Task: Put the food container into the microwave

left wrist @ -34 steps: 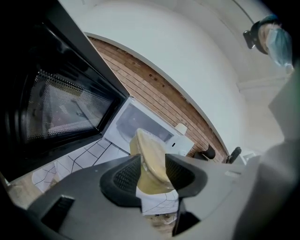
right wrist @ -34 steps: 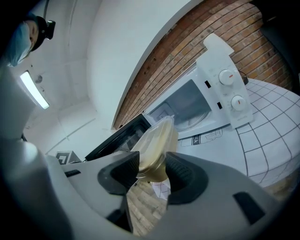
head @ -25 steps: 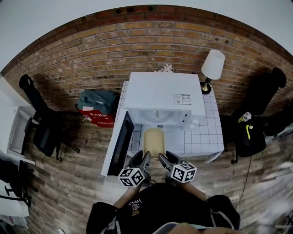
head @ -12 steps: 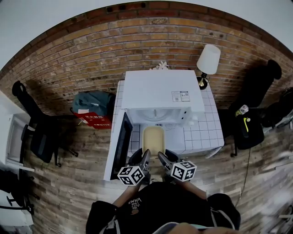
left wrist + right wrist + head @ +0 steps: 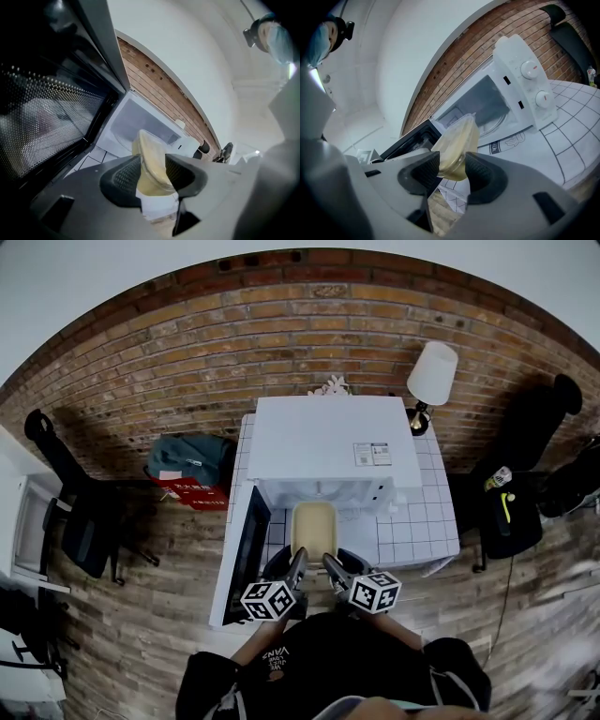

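A clear food container [image 5: 314,527] with yellowish contents hangs just in front of the open white microwave [image 5: 326,451]. Both grippers hold its near edge: my left gripper [image 5: 298,563] is shut on its left corner, my right gripper [image 5: 329,564] on its right corner. In the left gripper view the container [image 5: 151,165] sits between the pads, with the microwave cavity [image 5: 140,122] beyond. From the right gripper view the container [image 5: 457,147] is clamped too, pointing at the cavity [image 5: 480,105]. The microwave door [image 5: 246,545] stands swung open to the left.
The microwave stands on a white tiled table [image 5: 417,526] against a brick wall. A lamp [image 5: 430,379] stands at the table's back right. A black chair [image 5: 80,512] and a bag [image 5: 192,460] are on the wooden floor to the left.
The container and both grippers have kept their hold and edged slightly toward the microwave opening; the head view has shifted a little.
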Demonstrator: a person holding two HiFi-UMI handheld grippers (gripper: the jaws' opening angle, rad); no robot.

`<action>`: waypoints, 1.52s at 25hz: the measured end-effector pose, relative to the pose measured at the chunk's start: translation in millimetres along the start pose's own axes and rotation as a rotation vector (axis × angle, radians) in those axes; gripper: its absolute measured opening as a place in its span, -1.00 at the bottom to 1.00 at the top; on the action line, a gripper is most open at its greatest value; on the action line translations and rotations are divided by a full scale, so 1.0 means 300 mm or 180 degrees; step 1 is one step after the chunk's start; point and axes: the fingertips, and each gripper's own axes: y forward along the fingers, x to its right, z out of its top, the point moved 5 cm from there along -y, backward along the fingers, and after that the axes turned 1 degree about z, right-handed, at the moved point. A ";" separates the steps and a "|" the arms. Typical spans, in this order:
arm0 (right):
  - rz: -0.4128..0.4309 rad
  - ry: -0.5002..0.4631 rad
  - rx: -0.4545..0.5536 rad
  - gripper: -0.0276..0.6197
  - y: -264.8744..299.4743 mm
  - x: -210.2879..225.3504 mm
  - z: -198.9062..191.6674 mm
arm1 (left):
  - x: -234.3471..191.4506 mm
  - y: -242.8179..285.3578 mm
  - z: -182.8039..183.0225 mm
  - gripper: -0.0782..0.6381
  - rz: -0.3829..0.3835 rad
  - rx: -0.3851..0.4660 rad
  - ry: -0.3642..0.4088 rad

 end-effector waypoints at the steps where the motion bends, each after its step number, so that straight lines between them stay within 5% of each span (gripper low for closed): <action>1: 0.0004 -0.0003 -0.0002 -0.40 0.008 0.007 0.007 | -0.003 0.010 0.002 -0.31 0.0011 0.0004 -0.0006; 38: -0.0001 0.0128 -0.0266 -0.40 0.225 0.273 0.163 | -0.111 0.357 0.026 -0.31 0.0211 -0.0206 -0.0124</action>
